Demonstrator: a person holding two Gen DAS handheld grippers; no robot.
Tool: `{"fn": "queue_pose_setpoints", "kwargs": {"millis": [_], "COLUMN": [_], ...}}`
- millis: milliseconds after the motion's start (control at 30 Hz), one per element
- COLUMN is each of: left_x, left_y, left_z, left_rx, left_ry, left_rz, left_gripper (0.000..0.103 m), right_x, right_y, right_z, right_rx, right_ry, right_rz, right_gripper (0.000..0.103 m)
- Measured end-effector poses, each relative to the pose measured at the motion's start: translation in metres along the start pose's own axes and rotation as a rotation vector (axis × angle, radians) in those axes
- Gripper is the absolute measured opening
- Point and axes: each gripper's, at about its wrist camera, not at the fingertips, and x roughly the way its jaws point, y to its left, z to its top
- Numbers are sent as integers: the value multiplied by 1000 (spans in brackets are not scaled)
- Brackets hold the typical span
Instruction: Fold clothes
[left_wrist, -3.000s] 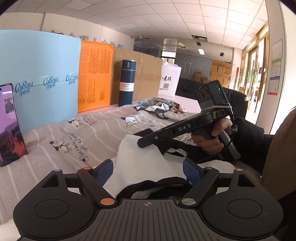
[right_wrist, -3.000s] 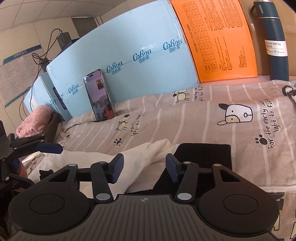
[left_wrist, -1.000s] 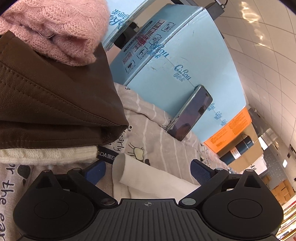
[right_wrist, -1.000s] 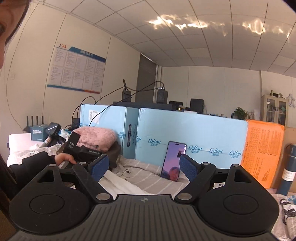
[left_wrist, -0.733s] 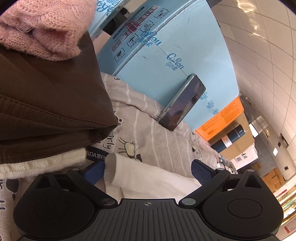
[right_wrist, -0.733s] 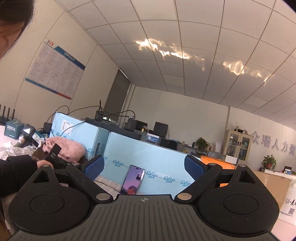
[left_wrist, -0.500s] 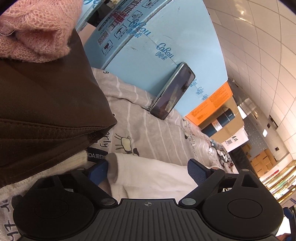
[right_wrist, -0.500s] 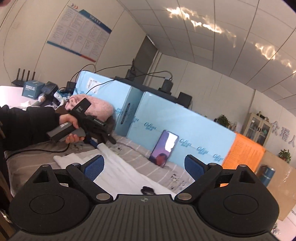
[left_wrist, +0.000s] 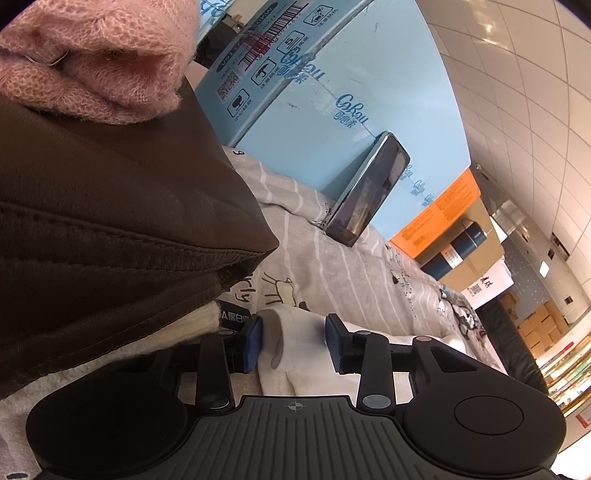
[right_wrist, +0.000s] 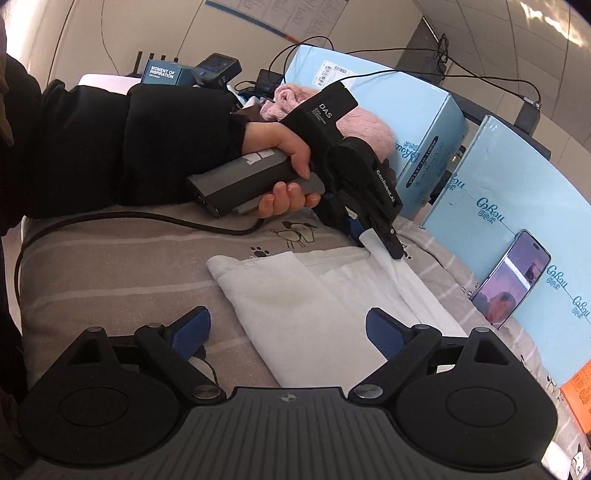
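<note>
A white garment lies spread on a bed covered by a grey striped sheet printed with small cartoon animals. It is partly folded, with one long flap laid over the rest, and it reaches toward the far side of the bed, where blue cartons stand.

The left gripper has its blue pads narrowed around a rolled end of the white cloth, though a little gap still shows on one side, so the hold looks light rather than firm. In the right wrist view the same gripper pinches the garment's far corner, with the person's left hand around its handle. The right gripper hovers wide open above the near part of the garment, holding nothing.

Just beside the pinched corner sits a stack of folded clothes: a brown jacket with a pink knit sweater on top and a cream knit layer beneath. A phone leans upright against the cartons, near the garment's far edge.

The main risk appears to be the loose pinch: the thin cloth could slip free as the corner is lifted, undoing the fold. A wide swing could also nudge the stack or tip the phone. The cable trailing across the sheet could snag.
</note>
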Motion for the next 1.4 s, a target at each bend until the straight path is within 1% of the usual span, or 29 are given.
{"fn": "queue_pose_setpoints", "kwargs": {"millis": [200,267,300,367,433,567,633,667,700,733,767,800,833,967,1067,1167,1300,1400], "left_x": [1,1,1,1,1,2,3,3,3,3,3,3,4,4,-1,-4,-7,-11], "left_y": [0,0,-1,-1,-3,-7,-9,-10,-10,-11,-12,-13,-14,-30,-44,-55,-65,-81], "left_z": [0,-1,-2,-3,-4,-5,-6,-6,-6,-6,-7,-7,-7,-10,-11,-12,-8,-2], "left_rx": [-3,4,6,13,26,57,73,80,87,92,96,101,111,192,262,306,318,342], "left_ry": [-5,-9,-12,-19,-24,-31,-34,-35,-37,-39,-41,-42,-43,-54,-98,-128,-149,-177], "left_rz": [-1,1,1,4,13,38,50,56,63,71,78,85,94,141,162,178,184,191], "left_gripper": [36,36,36,36,35,34,30,26,24,23,21,19,17,13,12,11,9,9], "right_x": [11,13,15,18,22,29,34,37,40,43,46,48,49,49,47,42,34,25], "right_y": [10,13,14,16,18,21,21,21,21,21,20,19,18,14,12,13,9,2], "right_z": [9,11,12,14,16,20,21,22,24,25,26,26,27,29,29,31,31,30], "right_rx": [-62,-90,-102,-125,-150,-187,-194,-201,-209,-216,-220,-221,-222,-207,-198,-190,-153,-102], "right_ry": [-26,-37,-41,-48,-52,-59,-61,-62,-63,-64,-63,-63,-63,-77,-101,-129,-155,-193], "right_rz": [-44,-55,-55,-54,-61,-67,-55,-48,-41,-34,-27,-16,-4,12,-4,-56,-124,-166], "right_gripper": [91,89,87,81,70,58,48,45,40,34,29,22,17,12,11,10,9,9]}}
